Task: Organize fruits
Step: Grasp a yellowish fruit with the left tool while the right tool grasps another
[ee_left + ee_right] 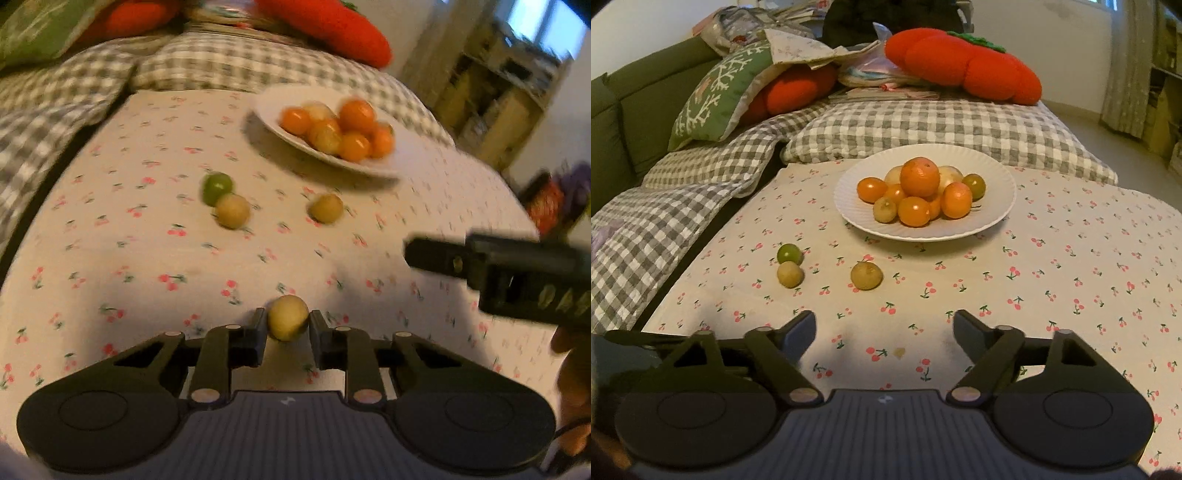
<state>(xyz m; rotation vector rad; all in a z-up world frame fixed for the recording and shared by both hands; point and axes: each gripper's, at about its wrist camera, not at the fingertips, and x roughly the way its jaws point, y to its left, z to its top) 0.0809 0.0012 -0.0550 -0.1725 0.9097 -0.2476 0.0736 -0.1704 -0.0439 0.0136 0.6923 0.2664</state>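
We've got the left hand-held gripper clenched on a small yellowish fruit near the front edge of the bench, so we're at the pick-up step. Next it probably needs lifting and carrying to the white plate toward the back edge, then setting down gently so the pile of orange fruits doesn't roll. The right hand-held gripper is released, nothing between its jaws. The held fruit looks round, smooth and pale yellow. Three loose ones are left mid-bench: a green fruit touching a pale fruit, and a brownish-yellow fruit apart.
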